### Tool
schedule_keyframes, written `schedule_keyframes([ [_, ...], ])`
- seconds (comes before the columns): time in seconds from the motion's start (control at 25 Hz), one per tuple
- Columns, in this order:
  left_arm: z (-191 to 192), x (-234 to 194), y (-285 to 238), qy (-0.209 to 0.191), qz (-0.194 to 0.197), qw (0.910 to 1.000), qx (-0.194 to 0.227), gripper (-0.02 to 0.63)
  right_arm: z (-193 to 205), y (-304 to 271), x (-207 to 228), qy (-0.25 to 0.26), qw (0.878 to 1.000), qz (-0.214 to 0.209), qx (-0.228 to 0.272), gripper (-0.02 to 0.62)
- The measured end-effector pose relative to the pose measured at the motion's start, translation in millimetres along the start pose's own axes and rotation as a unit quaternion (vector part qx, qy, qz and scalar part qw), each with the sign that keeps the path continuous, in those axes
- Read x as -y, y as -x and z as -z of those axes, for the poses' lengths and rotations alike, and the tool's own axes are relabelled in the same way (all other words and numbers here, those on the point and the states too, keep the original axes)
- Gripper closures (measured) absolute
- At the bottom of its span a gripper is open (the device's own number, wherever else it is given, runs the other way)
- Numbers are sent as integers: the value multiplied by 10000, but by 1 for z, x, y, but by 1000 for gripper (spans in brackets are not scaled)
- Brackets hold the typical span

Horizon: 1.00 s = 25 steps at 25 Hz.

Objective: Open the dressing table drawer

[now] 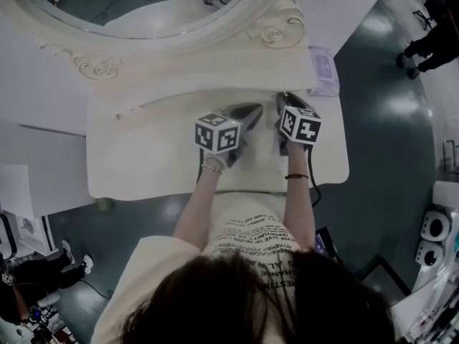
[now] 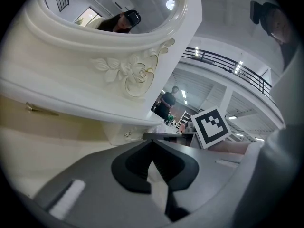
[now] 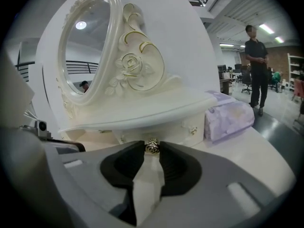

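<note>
Nearest, the left gripper (image 2: 152, 144) sits closed and empty above the dressing table (image 1: 143, 156). Beside it, the right gripper (image 3: 152, 150) clamps a gold knob (image 3: 152, 146) on the drawer (image 3: 173, 127), which is tucked under the shelf below the oval mirror (image 3: 88, 46).

— Floor?
— Dark grey-blue floor (image 1: 387, 120), glossy, dotted with pale reflections of lamps.
— Overhead?
— Long strip lights (image 3: 266, 28) on a pale ceiling. Dark balcony railing (image 2: 223, 61) running along an upper level.
— Walls?
— White panels (image 1: 36, 92) at the left in the head view. Brick wall (image 3: 285, 56) far off at the right in the right gripper view.
— Furniture?
— White shelving (image 3: 295, 70) by the brick, with desks and office chairs (image 3: 244, 77) farther back. White equipment (image 1: 434, 228) at the floor's right edge.
— Anyone about?
— Person in dark clothes (image 3: 256, 65) standing on the open floor, well apart from the chairs. Other people (image 1: 423, 49) at the head view's far right.
</note>
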<state>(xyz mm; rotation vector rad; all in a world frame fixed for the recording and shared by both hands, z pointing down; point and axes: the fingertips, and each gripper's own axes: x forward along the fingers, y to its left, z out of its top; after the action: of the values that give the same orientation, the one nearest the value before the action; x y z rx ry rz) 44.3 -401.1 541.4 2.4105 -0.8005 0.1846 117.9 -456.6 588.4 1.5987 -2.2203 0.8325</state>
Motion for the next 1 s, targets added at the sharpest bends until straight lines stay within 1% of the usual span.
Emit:
schedule_keyframes([
  [0.16, 0, -1, 1, -14, -42, 10000, 4, 606, -1, 2, 2, 14, 9999, 106, 43, 494],
  [0.36, -1, -2, 3, -23, -40, 10000, 7, 606, -1, 2, 1, -13, 9999, 139, 38, 494],
  [1.0, 2, 1, 4, -24, -39, 10000, -6, 606, 1, 5, 0, -21, 10000, 93, 28, 494],
])
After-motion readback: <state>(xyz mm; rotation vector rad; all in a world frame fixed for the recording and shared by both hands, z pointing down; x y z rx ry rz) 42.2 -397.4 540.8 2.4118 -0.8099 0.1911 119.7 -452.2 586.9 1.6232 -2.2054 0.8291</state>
